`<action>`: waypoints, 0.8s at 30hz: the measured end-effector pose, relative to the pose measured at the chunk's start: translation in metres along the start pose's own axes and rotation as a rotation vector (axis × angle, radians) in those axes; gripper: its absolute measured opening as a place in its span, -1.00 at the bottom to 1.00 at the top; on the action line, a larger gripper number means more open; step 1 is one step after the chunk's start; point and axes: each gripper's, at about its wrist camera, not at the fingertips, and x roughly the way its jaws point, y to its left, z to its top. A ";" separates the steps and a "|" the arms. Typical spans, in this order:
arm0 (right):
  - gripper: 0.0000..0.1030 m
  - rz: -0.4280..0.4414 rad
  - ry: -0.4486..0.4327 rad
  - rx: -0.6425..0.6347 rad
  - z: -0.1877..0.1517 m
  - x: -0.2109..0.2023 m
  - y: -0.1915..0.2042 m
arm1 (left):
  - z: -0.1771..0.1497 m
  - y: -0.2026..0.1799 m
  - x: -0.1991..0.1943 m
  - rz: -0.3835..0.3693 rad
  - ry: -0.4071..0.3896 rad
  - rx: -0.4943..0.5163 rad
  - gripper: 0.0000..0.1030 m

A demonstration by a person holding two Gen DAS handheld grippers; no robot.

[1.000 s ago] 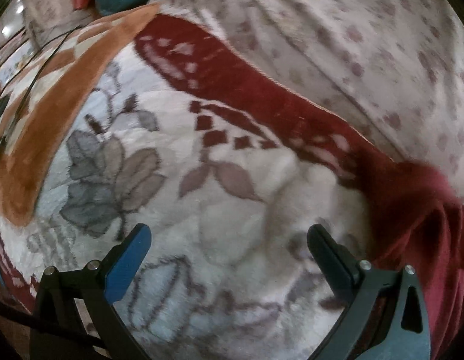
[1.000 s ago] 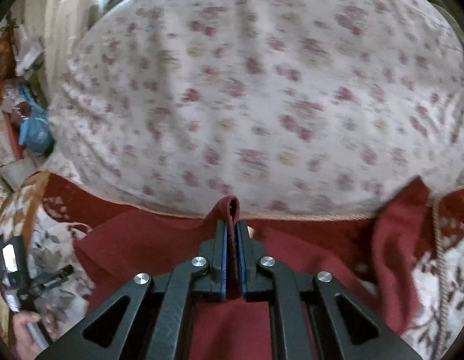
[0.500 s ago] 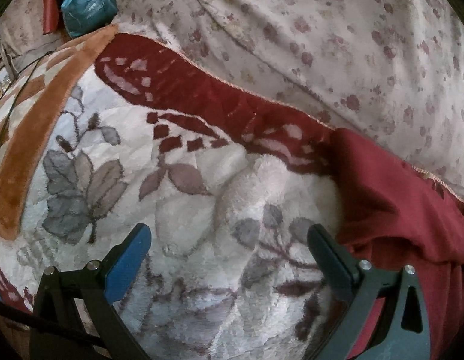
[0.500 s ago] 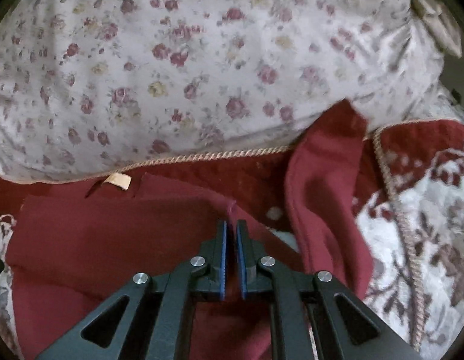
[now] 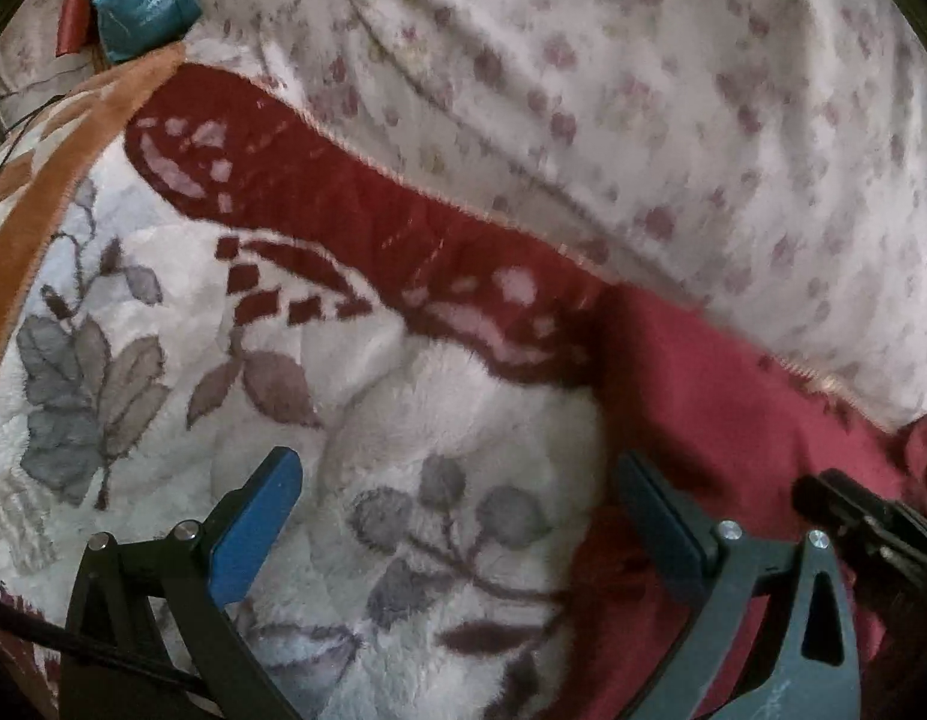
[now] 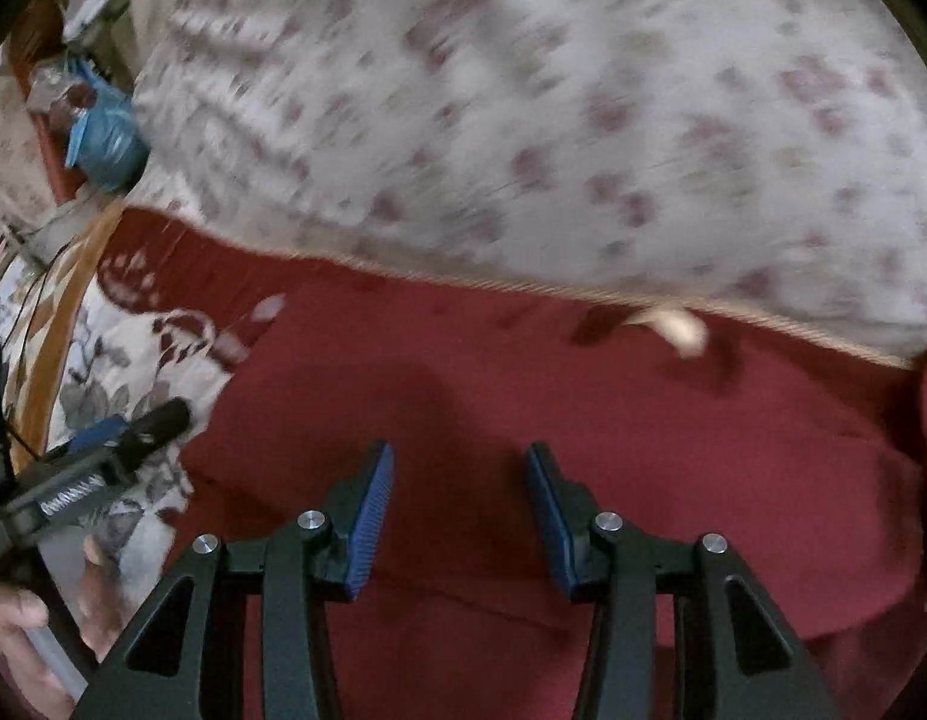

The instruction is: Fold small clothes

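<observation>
A dark red garment (image 6: 523, 396) lies flat on the blanket, with a pale label (image 6: 673, 324) near its far edge. My right gripper (image 6: 460, 504) is open and empty just above the garment's near part. In the left wrist view the garment (image 5: 715, 396) lies at the right. My left gripper (image 5: 457, 510) is open and empty over the blanket, its right finger at the garment's left edge. The right gripper's tip (image 5: 847, 510) shows at the far right there. The left gripper (image 6: 103, 450) shows at the left in the right wrist view, held by a hand.
A plush white blanket (image 5: 283, 408) with grey leaves, a dark red border and an orange band covers the surface. A floral pillow or duvet (image 6: 553, 120) rises behind the garment. A blue bag (image 5: 145, 0) sits at the far left corner.
My right gripper has let go of the garment fold and opened; the garment now lies flat. My left gripper has shifted right toward the garment's left edge.
</observation>
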 end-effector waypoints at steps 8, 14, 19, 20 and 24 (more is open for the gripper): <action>-0.04 0.034 0.049 -0.095 -0.031 -0.007 0.009 | -0.005 0.001 0.007 0.135 0.044 0.065 1.00; -0.03 -0.067 -0.008 0.007 -0.027 -0.042 -0.048 | 0.003 -0.002 -0.025 -0.027 -0.043 -0.015 1.00; -0.01 -0.205 -0.044 0.137 -0.022 -0.052 -0.105 | 0.006 -0.030 -0.018 -0.073 -0.035 0.046 1.00; -0.01 -0.225 -0.042 0.159 -0.023 -0.052 -0.115 | 0.005 -0.036 -0.013 -0.075 -0.015 0.059 1.00; -0.02 -0.215 -0.020 0.269 -0.031 -0.045 -0.155 | -0.001 -0.048 0.010 -0.006 0.048 0.120 1.00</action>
